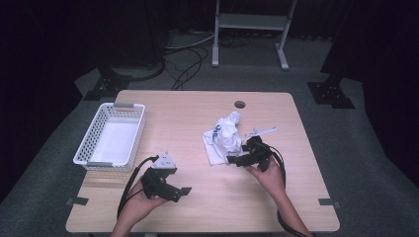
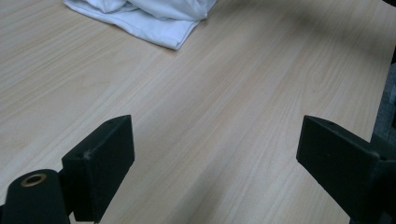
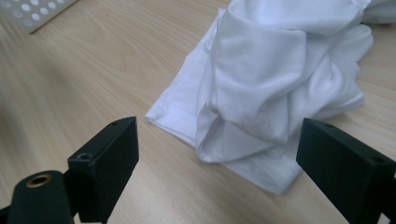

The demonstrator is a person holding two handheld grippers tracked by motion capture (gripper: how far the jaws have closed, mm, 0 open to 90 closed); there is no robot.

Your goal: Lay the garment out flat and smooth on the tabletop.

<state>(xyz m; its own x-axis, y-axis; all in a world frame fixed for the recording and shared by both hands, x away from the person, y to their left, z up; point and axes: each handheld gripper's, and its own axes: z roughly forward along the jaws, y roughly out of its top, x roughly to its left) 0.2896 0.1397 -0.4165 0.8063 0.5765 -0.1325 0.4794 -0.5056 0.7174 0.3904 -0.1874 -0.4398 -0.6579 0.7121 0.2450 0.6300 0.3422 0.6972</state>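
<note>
The wooden counter (image 1: 197, 197) carried a crumpled white cloth (image 1: 223, 136). Well left of the cloth stood a white basket (image 1: 109, 137); just beyond the cloth was a round hole (image 1: 239, 104).

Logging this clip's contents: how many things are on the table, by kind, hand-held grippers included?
Cloth: 1, white, crumpled
Basket: 1, white
Hand-held grippers: 2, left and right, both open
Total: 4
</note>
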